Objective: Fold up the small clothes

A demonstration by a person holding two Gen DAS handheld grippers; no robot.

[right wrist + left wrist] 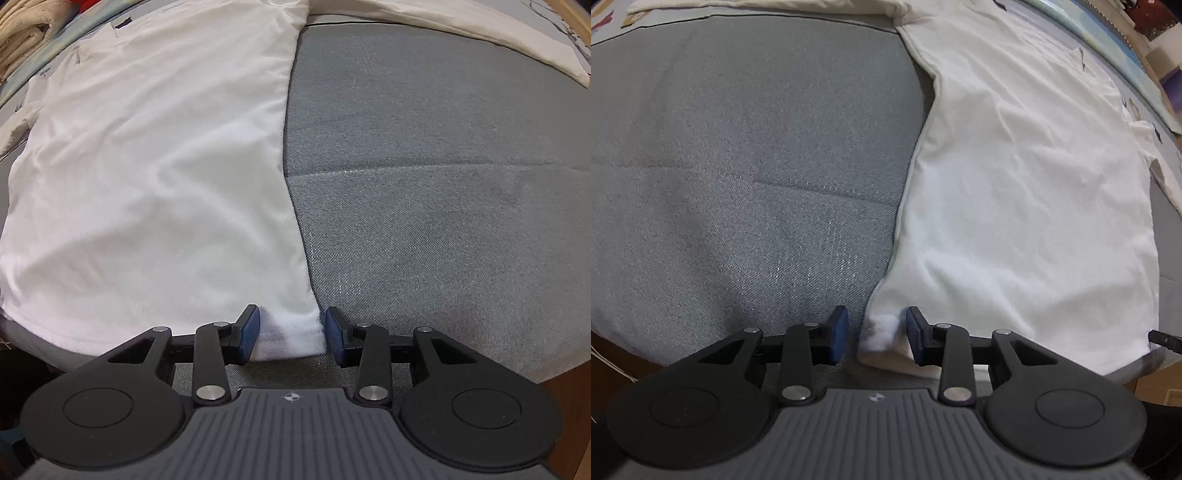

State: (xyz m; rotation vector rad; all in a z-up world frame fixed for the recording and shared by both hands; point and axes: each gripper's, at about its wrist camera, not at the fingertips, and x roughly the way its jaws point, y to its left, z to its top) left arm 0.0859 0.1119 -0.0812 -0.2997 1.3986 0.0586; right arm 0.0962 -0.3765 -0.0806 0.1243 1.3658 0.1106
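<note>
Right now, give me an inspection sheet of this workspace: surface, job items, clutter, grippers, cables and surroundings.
Surface: grey fabric cushion with a crease line across it.
Job's things: white T-shirt spread flat, hem toward the grippers.
Clutter: cream cloth along the far edge; another cream cloth beyond the cushion.
Grippers: left gripper open, a raised hem corner between its pads; right gripper open, straddling the other hem corner; neither closed on fabric.
Cables: nothing seen.
Surroundings: folded beige textiles at the far left in the right wrist view; patterned sheet beyond the shirt.
</note>
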